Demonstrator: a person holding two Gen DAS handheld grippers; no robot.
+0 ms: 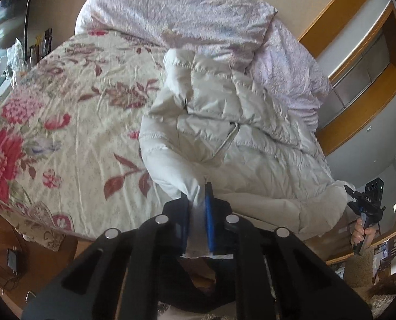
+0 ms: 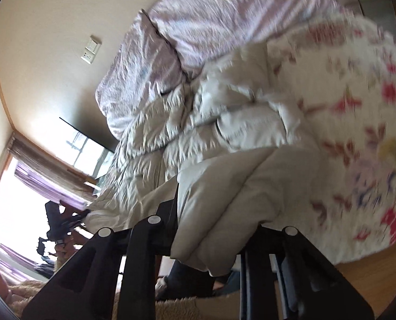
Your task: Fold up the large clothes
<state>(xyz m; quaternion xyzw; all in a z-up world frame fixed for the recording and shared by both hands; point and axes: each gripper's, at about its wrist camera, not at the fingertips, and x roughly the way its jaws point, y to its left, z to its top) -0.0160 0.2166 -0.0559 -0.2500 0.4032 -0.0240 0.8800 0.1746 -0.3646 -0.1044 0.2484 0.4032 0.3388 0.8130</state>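
White jacket [image 1: 224, 112] | left claw [image 1: 198, 213] clamped on hem | right claw [image 2: 211, 229] clamped on hem

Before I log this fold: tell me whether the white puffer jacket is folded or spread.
Not neatly folded: the white puffer jacket lies bunched on the floral bedsheet, its near edge pinched by left gripper and right gripper.

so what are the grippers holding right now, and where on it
Both hold the white puffer jacket: left gripper and right gripper each pinch its near edge.
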